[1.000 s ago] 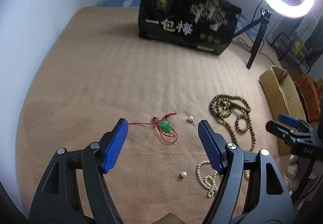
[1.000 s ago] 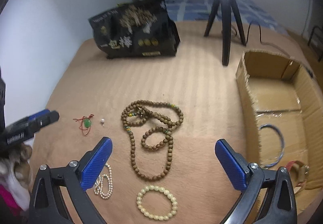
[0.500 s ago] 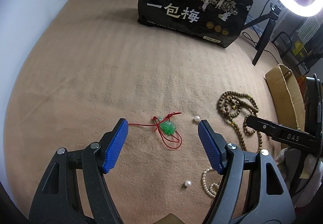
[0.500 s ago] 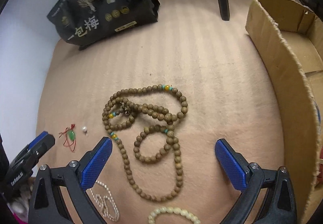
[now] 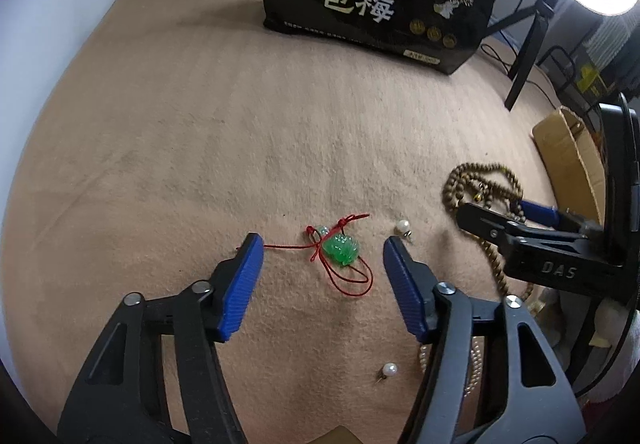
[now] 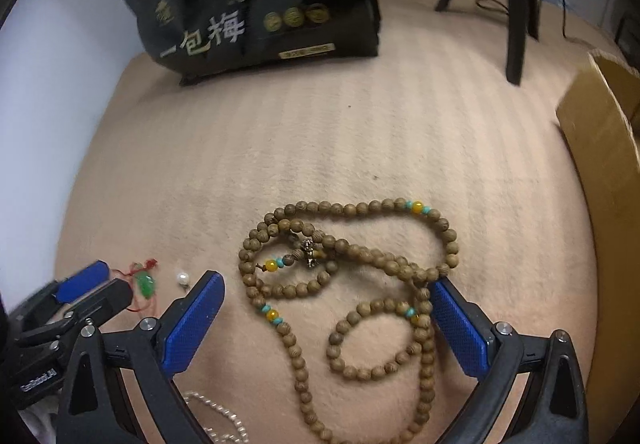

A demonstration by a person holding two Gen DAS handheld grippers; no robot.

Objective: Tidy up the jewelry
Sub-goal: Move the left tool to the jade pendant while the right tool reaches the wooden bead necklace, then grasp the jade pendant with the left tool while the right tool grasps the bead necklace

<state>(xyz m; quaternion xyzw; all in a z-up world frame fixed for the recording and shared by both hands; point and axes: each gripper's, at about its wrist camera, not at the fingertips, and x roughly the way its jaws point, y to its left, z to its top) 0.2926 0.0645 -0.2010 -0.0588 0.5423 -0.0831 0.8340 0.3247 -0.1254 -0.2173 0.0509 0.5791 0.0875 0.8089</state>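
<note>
Both grippers hang spread wide over the tan blanket [image 5: 200,132]. The left gripper [image 5: 322,258] brackets the green jade pendant [image 5: 341,249] on its red cord — the right gripper [image 6: 327,298] straddles the wooden bead necklace [image 6: 360,244], 2 loose pearl earrings [image 5: 402,226] nearby.

Both grippers advanced: left gripper [image 5: 322,250] flanks jade pendant [image 5: 340,250]; right gripper [image 6: 326,298] seemingly astride wooden beads [image 6: 360,264].

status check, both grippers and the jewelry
Left gripper open, straddling green pendant. Right gripper open over wooden beads. Nothing gripped. Loose pearl beside left jaws.
</note>
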